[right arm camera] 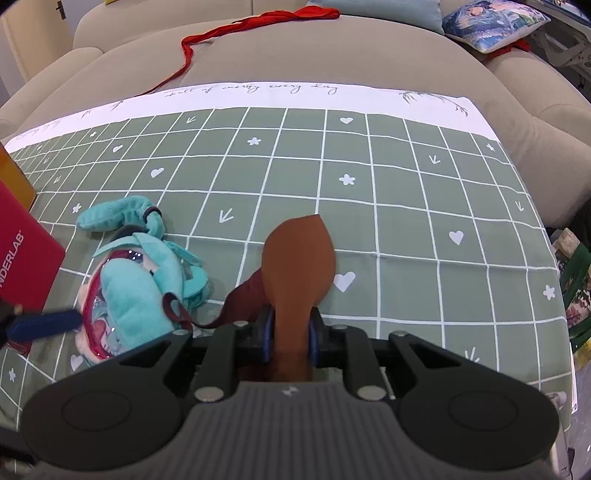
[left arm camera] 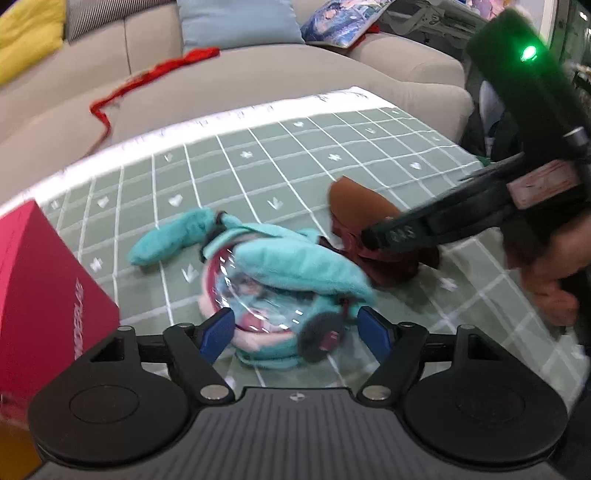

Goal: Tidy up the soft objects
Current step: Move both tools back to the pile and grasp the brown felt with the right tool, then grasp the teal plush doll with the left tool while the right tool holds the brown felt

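A teal plush doll (left arm camera: pixel 280 273) with a clear plastic pouch lies on the green checked cloth (left arm camera: pixel 258 166). My left gripper (left arm camera: pixel 295 330) is open, its blue pads on either side of the doll's lower end. My right gripper (right arm camera: pixel 290 332) is shut on a brown soft piece (right arm camera: pixel 299 258) with a dark red strap, just right of the doll (right arm camera: pixel 136 288). In the left wrist view the right gripper (left arm camera: pixel 373 236) reaches in from the right onto the brown piece (left arm camera: pixel 358 206).
A red box (left arm camera: pixel 44 295) stands at the cloth's left edge, also in the right wrist view (right arm camera: pixel 26 266). A beige sofa (left arm camera: pixel 258 81) lies behind with a red ribbon (right arm camera: pixel 236 26), a blue cushion (left arm camera: pixel 236 22) and a printed pillow (right arm camera: pixel 491 22).
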The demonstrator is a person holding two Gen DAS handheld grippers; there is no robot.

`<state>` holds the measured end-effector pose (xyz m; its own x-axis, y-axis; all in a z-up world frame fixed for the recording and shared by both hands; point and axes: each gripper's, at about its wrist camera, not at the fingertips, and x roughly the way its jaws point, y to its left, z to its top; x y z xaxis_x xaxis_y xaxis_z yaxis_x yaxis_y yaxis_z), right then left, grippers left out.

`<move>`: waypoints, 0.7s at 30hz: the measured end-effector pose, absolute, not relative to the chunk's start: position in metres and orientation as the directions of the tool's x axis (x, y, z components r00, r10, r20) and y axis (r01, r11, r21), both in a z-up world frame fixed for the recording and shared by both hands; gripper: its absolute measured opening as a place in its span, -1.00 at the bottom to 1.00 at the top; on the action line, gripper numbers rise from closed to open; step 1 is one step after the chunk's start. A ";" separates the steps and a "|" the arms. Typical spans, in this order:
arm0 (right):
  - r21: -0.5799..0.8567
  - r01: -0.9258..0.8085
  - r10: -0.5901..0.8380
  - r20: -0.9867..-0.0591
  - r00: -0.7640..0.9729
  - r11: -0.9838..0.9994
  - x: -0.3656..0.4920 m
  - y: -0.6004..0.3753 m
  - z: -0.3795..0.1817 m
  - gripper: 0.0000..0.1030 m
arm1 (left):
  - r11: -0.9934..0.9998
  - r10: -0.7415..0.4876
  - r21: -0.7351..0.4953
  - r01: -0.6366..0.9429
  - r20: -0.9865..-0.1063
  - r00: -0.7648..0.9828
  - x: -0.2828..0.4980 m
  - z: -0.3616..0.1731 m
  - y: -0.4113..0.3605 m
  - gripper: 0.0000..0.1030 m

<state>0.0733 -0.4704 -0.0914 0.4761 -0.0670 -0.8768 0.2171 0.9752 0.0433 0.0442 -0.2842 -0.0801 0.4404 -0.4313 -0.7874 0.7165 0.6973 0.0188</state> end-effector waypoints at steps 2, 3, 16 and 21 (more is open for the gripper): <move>0.050 0.223 -0.064 -0.876 0.478 0.974 0.073 -0.471 -0.091 -0.66 | 0.685 -0.437 0.064 0.726 -0.761 0.480 0.043 -0.083 -0.288 0.74; 0.054 0.225 -0.062 -0.876 0.478 0.973 0.072 -0.471 -0.091 -0.66 | 0.678 -0.446 0.069 0.732 -0.753 0.484 0.043 -0.084 -0.289 0.74; 0.066 0.235 -0.057 -0.874 0.482 0.970 0.072 -0.473 -0.091 -0.65 | 0.570 -0.374 0.259 0.780 -0.763 0.527 0.044 -0.104 -0.330 1.00; 0.072 0.238 -0.054 -0.873 0.484 0.969 0.072 -0.473 -0.091 -0.65 | 0.609 -0.408 0.218 0.763 -0.739 0.536 0.052 -0.105 -0.326 0.49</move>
<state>0.0715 -0.4729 -0.0913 0.4838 -0.0543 -0.8735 0.2380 0.9686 0.0716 0.0516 -0.3261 -0.1054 0.5363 -0.4078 -0.7390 0.7630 0.6085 0.2179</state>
